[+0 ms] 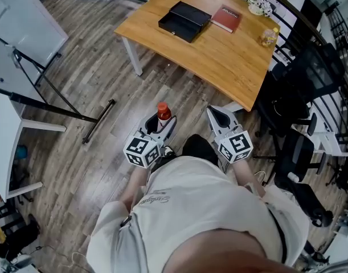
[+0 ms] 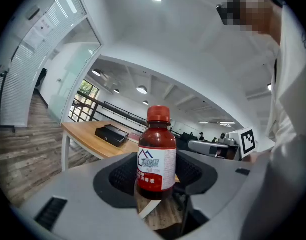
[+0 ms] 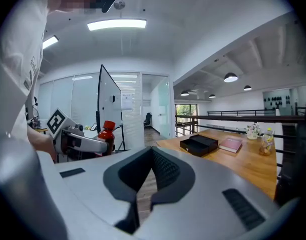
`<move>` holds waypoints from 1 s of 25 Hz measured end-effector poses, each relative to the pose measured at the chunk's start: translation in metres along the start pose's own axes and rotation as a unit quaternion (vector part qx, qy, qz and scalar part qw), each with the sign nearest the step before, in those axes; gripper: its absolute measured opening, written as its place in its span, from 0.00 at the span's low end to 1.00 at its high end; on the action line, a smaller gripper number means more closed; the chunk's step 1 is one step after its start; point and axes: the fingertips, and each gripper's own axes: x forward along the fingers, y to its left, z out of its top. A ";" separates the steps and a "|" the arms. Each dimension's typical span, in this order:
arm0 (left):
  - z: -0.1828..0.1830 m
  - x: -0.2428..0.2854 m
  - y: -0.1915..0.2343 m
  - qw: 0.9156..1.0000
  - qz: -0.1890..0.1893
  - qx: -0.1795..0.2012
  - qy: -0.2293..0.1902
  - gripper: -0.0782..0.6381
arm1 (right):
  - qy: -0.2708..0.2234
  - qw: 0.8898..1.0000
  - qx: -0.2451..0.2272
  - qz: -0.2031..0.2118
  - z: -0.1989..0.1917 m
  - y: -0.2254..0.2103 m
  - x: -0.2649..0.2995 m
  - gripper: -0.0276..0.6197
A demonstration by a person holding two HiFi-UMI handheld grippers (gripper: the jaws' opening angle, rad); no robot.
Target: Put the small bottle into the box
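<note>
The small bottle (image 1: 163, 114) has dark red contents, a red cap and a white label. It stands upright between the jaws of my left gripper (image 1: 161, 124), which is shut on its body (image 2: 157, 154). I hold it at waist height above the wooden floor, well short of the table. The black box (image 1: 184, 20) lies open on the wooden table (image 1: 219, 56), also in the left gripper view as the box (image 2: 111, 134) and the right gripper view as the box (image 3: 199, 144). My right gripper (image 1: 211, 111) is beside the left one, shut and empty (image 3: 153, 150).
On the table a red book (image 1: 225, 18) lies right of the box, with a small yellowish bottle (image 1: 269, 36) and flowers (image 1: 259, 5) at the far edge. Black office chairs (image 1: 299, 152) stand to the right. A whiteboard stand (image 1: 25, 67) and a black rod (image 1: 98, 121) are on the left.
</note>
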 end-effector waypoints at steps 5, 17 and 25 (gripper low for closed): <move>-0.021 0.011 0.003 0.999 -0.003 -0.028 0.016 0.43 | 0.030 0.998 -0.056 0.015 -0.013 0.015 -0.008 0.04; 0.020 0.057 0.038 0.999 0.026 -0.002 0.030 0.43 | 0.021 0.998 -0.020 0.047 -0.007 -0.033 0.053 0.04; 0.087 0.097 0.053 0.998 0.031 0.056 0.027 0.43 | -0.035 0.999 -0.008 0.034 0.022 -0.089 0.099 0.04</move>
